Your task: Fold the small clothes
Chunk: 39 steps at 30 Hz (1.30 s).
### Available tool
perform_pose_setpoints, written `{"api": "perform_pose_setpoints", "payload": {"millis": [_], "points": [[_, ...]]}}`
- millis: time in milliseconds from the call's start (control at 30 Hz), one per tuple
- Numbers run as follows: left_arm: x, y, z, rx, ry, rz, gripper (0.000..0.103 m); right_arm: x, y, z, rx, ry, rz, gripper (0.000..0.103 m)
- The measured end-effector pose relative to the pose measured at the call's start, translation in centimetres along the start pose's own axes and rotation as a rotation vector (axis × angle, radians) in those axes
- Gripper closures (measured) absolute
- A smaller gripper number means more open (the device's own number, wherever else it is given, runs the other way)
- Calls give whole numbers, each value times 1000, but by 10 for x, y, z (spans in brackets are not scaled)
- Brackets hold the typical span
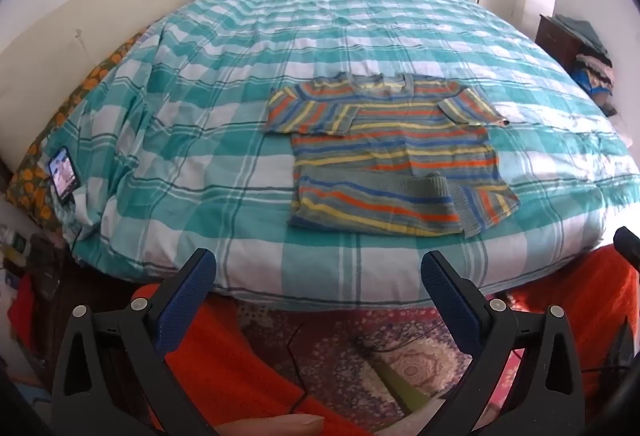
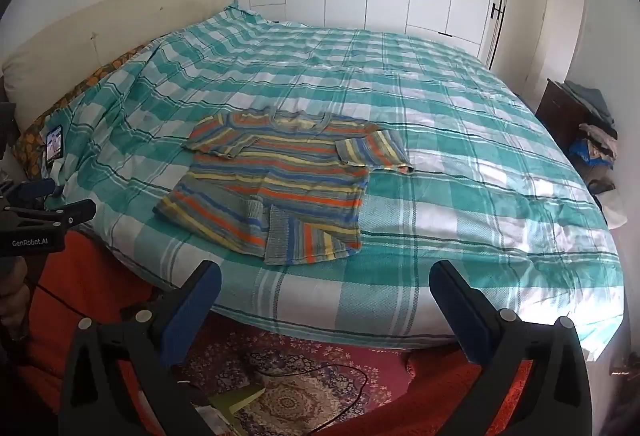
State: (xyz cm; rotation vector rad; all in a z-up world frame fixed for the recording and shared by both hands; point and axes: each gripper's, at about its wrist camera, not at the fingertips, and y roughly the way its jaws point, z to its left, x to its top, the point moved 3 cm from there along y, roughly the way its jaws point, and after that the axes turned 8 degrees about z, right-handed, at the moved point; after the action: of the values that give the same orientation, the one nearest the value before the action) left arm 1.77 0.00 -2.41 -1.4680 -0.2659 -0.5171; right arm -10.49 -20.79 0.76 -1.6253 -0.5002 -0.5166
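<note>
phone (image 1: 63,172) screen too small to read, clothes pile (image 2: 596,140) cut by frame edge

A knitted striped sweater (image 1: 394,152) is lying on a crinkled woven cotton bedspread (image 1: 248,84); each tool's (image 1: 318,270) matt black plastic is showing textured blue rubbery pads (image 1: 448,288).

We read only one piece of text: "GenRobot.AI", in pale letters on the black body of the left tool (image 2: 60,212), which enters the right wrist view at its left edge. A phone (image 1: 63,174) lies at the far left edge of the bed (image 1: 256,268) with its screen lit, but whatever it displays is too small for us to read. We find no other words, numbers or signs in either view.
</note>
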Motion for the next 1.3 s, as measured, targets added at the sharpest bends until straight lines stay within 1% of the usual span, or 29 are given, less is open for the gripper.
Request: {"api": "perform_pose_setpoints", "payload": {"millis": [67, 167, 200, 233, 267, 333, 600, 1300], "points": [[-1, 0, 0, -8, -1, 3, 1, -5, -3, 6, 5, -4, 6, 0], [-5, 0, -1, -16, 2, 10, 1, -14, -1, 7, 46, 0, 36, 0], [-7, 0, -1, -20, 3, 13, 1, -10, 3, 13, 44, -4, 61, 0], [-8, 0, -1, -26, 5, 18, 1, -12, 6, 19, 42, -8, 67, 0], [-14, 4, 2, -6, 6, 33, 1, -13, 6, 21, 41, -11, 69, 0], [-17, 5, 2, -13, 10, 42, 1, -14, 5, 24, 40, -19, 70, 0], [-16, 10, -6, -2, 29, 54, 1, -14, 10, 37, 49, -49, 91, 0], [-16, 15, -17, 5, 69, 66, 1, -17, 19, 36, 62, -43, 125, 0]]}}
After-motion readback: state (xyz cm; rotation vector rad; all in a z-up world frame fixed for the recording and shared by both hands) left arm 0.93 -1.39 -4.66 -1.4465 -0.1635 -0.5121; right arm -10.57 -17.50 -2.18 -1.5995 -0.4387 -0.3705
